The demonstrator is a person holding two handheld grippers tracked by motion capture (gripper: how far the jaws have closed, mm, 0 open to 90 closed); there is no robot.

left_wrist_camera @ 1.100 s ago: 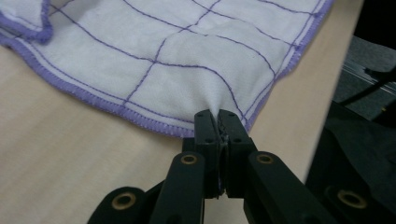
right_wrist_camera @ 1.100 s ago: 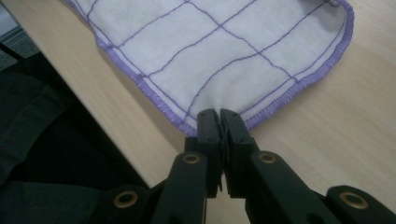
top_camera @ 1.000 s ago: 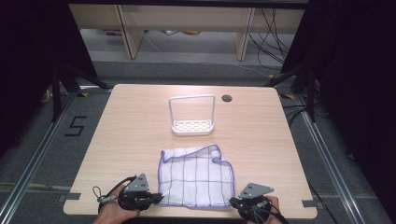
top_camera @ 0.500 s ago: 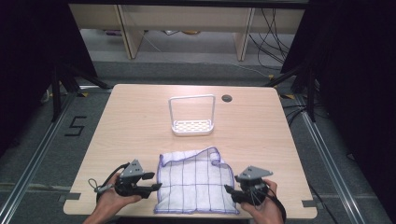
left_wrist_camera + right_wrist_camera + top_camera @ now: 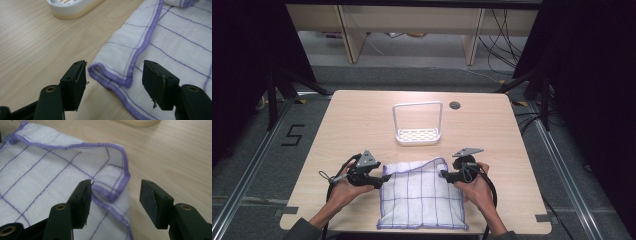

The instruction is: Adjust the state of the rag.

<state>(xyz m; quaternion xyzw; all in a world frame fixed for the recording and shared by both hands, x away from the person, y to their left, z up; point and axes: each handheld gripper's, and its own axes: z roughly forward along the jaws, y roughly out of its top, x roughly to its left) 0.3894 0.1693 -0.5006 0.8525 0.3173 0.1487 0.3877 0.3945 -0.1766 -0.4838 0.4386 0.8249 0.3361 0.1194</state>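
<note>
Worktop (image 5: pixel 362 115): pale wood, bears everything listed. Cloth (image 5: pixel 422 197): white with purple grid and purple hem, folded over on itself, lying flat at the near middle of the worktop between my two hands; its far edge shows two doubled corners, one before each gripper. Rack (image 5: pixel 418 134): small white slotted base with a wire hoop, standing beyond the cloth and apart from it. Left gripper (image 5: pixel 384 177): at the cloth's far left corner. Its jaws have just been opening and stand wide, with the folded corner (image 5: pixel 100 68) lying between them, untouched by either pad; nothing held. Right gripper (image 5: pixel 444 174): at the far right corner. Its jaws have also just been opening and are released; the curled corner (image 5: pixel 113 191) lies in the gap, close by the left-hand pad in the right gripper view, though I cannot tell whether it brushes it. Risks, as I judge them: the right corner is curled and puffed up, so the fold may spring loose once left alone; an open pad dragged back low could catch a hem and pull the layers askew.
</note>
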